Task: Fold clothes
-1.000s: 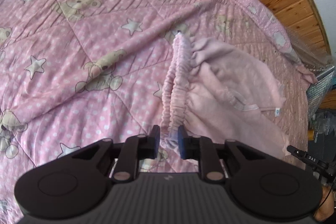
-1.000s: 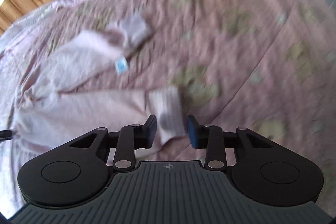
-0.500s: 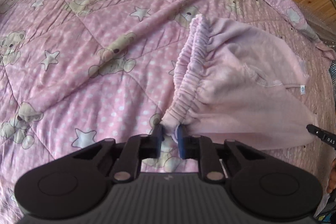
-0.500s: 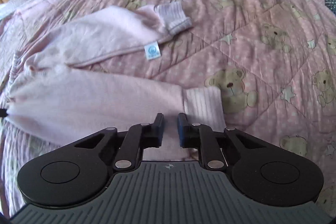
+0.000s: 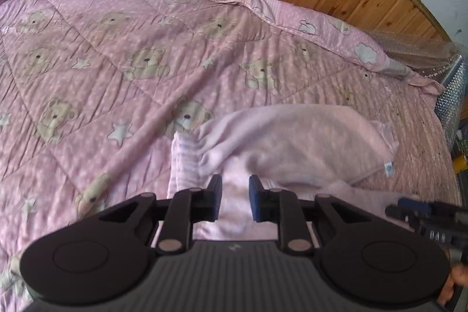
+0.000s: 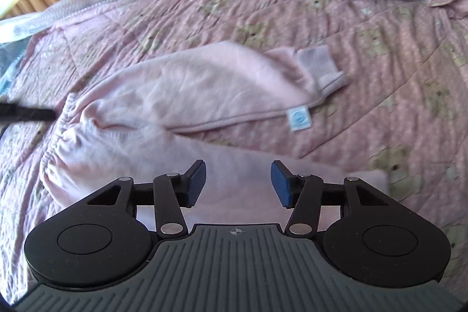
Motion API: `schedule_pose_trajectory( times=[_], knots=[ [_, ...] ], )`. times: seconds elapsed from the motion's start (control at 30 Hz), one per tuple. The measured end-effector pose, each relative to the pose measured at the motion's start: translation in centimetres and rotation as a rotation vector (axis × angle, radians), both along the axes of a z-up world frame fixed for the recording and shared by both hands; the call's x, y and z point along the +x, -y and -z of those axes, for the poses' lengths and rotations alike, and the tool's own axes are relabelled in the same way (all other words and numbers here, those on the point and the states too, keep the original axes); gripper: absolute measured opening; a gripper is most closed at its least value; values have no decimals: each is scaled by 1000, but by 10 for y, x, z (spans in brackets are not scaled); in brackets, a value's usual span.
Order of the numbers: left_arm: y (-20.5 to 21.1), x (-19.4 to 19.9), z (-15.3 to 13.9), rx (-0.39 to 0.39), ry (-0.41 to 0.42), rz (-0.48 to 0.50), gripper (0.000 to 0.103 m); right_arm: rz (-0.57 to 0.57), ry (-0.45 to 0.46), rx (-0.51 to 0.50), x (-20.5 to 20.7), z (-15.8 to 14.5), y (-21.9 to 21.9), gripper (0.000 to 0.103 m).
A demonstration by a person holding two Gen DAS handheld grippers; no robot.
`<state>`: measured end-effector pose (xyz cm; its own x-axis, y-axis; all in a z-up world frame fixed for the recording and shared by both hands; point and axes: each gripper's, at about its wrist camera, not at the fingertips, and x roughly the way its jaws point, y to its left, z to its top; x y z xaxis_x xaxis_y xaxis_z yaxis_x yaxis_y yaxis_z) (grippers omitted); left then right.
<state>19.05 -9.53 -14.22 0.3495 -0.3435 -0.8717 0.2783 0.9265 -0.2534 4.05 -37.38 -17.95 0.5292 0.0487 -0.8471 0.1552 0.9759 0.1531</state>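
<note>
Pink fleece trousers (image 5: 307,136), pale and soft, with a gathered elastic waistband (image 5: 184,163): spread loosely on a pink quilted bedspread printed with teddy bears and stars (image 5: 117,63), waist to the left, legs running off to the right and splayed apart. At the left, left gripper (image 5: 234,196) poised over the waist end, jaws only a little apart and just opened further; pink cloth showing in the gap, yet not visibly pinched by the blue pads. Reads as a let-go of the waistband. Further right, far leg ending in a ribbed cuff (image 6: 318,63), with a small white-and-blue label (image 6: 299,117) at its seam; near leg lying flat. At the right, right gripper (image 6: 238,183) above that near leg, jaws wide and just opened, with nothing between the pads except cloth lying underneath. Step in hand, by judgement: laying the garment out flat, both grips released, first fold not yet made. Next move probably calls for fresh pinches at waistband and cuff, then bringing one leg squarely onto the other. Worth minding: slack fleece, bunched gathers at the waist, and seams in need of lining up before any crease.
</note>
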Motion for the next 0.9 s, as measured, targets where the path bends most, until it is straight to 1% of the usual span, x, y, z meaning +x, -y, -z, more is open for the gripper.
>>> schedule_pose_trajectory(
  times=[0.03, 0.07, 0.1, 0.17, 0.2, 0.23, 0.3, 0.33, 0.4, 0.43, 0.5, 0.53, 0.57, 0.63, 0.67, 0.7, 0.73, 0.77, 0.8, 0.83, 0.87, 0.9],
  knots=[
    [1, 10, 10, 17, -13, -25, 19, -29, -1, -28, -6, 7, -7, 54],
    [-2, 17, 17, 12, -32, -43, 19, -66, 2, -71, -14, 15, -15, 57],
    [-7, 22, 23, -5, -55, -57, 15, -103, -5, -105, -20, 19, -22, 66],
    [-16, 29, 30, -37, -99, -77, 15, -132, -45, -87, -23, 14, -21, 69],
    [-20, 28, 27, -56, -116, -75, 18, -128, -61, -48, -20, 9, -14, 68],
    [-23, 26, 21, -73, -116, -71, 22, -105, -45, -21, -15, 0, -3, 68],
    [-30, 20, 8, -88, -88, -63, 49, -48, 21, 5, -1, -23, 24, 69],
    [-33, 18, 2, -80, -59, -58, 51, -19, 54, 18, 6, -34, 37, 69],
    [-34, 18, -6, -37, -2, -34, 53, 31, 102, 4, 32, -50, 67, 70],
    [-33, 21, -5, -15, 12, -26, 54, 39, 103, -10, 46, -50, 80, 70],
    [-31, 30, -1, -1, 10, -17, 55, 41, 77, -39, 76, -40, 101, 70],
    [-30, 35, 2, 1, 3, -12, 55, 29, 49, -44, 89, -32, 108, 70],
    [-27, 39, 6, 5, -2, -6, 55, 12, 18, -45, 100, -22, 113, 68],
    [-19, 44, 13, 8, -8, 13, 55, -45, -19, -50, 117, -8, 114, 67],
    [-16, 46, 15, 9, -9, 21, 55, -81, -35, -47, 121, -2, 112, 63],
    [-13, 46, 17, 9, -8, 28, 54, -107, -51, -57, 123, 1, 109, 39],
    [-10, 46, 19, 12, -8, 34, 51, -119, -46, -69, 120, -1, 106, 28],
    [-9, 46, 19, 21, -8, 41, 38, -124, -29, -77, 115, -7, 105, 9],
    [-9, 44, 18, 30, -3, 48, 13, -129, -13, -86, 111, -12, 104, 9],
    [-10, 41, 16, 39, 5, 57, 10, -134, 14, -100, 103, -21, 102, 8],
    [-14, 39, 13, 31, 13, 60, 8, -145, 48, -121, 90, -32, 100, 8],
    [-21, 34, 7, 7, 20, 58, 7, -159, 82, -145, 74, -42, 98, 8]
  ],
)
